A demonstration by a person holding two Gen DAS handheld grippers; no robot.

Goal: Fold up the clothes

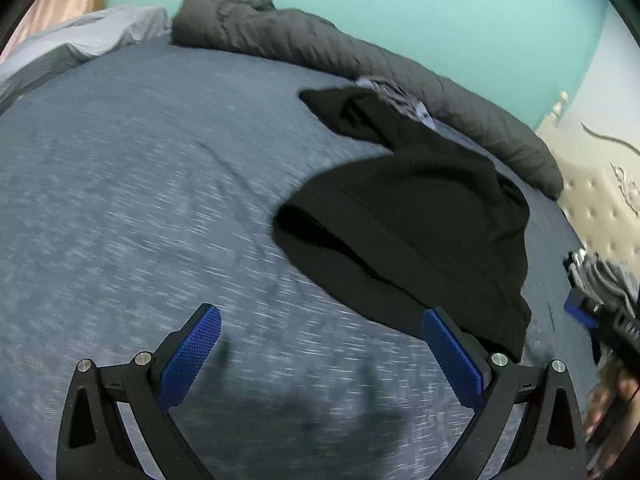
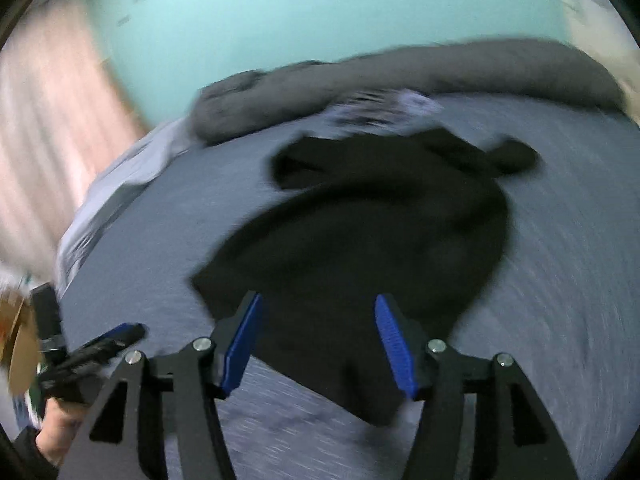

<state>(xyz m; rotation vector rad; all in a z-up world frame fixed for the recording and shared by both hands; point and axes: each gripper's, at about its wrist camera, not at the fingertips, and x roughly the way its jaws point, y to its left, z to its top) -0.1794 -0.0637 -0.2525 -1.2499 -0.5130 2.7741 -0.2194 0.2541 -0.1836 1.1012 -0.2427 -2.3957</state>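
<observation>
My left gripper (image 1: 320, 356) hangs over the blue-grey sheet (image 1: 120, 200) with its blue pads spread wide and nothing between them; the black garment (image 1: 412, 216) lies rumpled just beyond my right-side finger, its near hem almost at that pad. My right gripper (image 2: 318, 344) is also parted and empty, its two fingers framing the near edge of the same garment (image 2: 360, 232), which spreads out ahead of it in a loose heap (the picture from this side is smeared, so I cannot say whether the tips touch the cloth). Beyond the garment a small pale patterned cloth (image 1: 394, 94) peeks out from behind its far end, and behind that a long dark grey quilt (image 1: 320, 48) runs along the far side of the bed against the turquoise wall (image 1: 400, 8). A light grey pillow (image 1: 100, 32) sits left of the quilt. From each camera I can see my other hand's tool at the frame's edge.
</observation>
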